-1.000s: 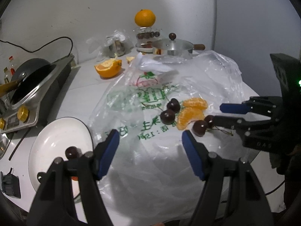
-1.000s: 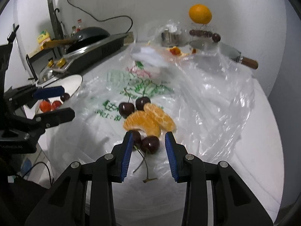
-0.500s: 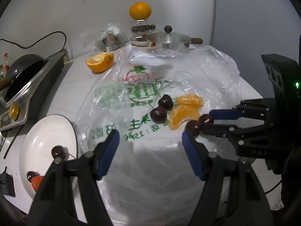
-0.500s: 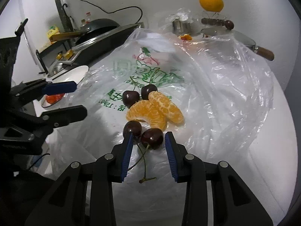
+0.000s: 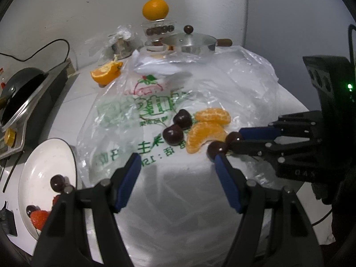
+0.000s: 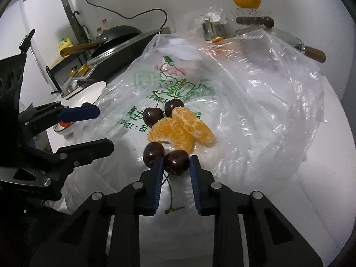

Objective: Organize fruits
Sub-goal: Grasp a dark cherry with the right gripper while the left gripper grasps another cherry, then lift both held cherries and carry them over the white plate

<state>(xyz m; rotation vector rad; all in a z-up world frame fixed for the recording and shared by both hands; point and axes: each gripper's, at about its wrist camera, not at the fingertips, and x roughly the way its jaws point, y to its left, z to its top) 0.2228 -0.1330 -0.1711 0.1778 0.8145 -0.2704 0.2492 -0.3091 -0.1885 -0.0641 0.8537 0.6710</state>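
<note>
On a clear printed plastic bag (image 6: 255,84) lie two mandarin segments (image 6: 178,131) and several dark cherries. My right gripper (image 6: 175,159) is shut on the nearest cherry (image 6: 176,163), with a blue pad on each side of it. Its twin cherry (image 6: 153,152) rests just left of the left pad, and their stems trail back between the fingers. Two more cherries (image 5: 176,126) lie behind the segments. My left gripper (image 5: 176,158) hovers open above the bag with nothing between its fingers. A white plate (image 5: 44,162) at the left holds cherries (image 5: 57,182) and a strawberry (image 5: 39,217).
At the back, a whole orange (image 5: 155,9) sits on a glass jar, next to a lidded steel pot (image 5: 191,42) and a cut orange piece (image 5: 106,74). A black wok on a stove (image 5: 24,93) fills the left edge. The table edge runs close at the right.
The right gripper's jaws have closed from a narrow gap onto the front cherry. The left gripper has drifted a little to the right over the bag, staying open.
</note>
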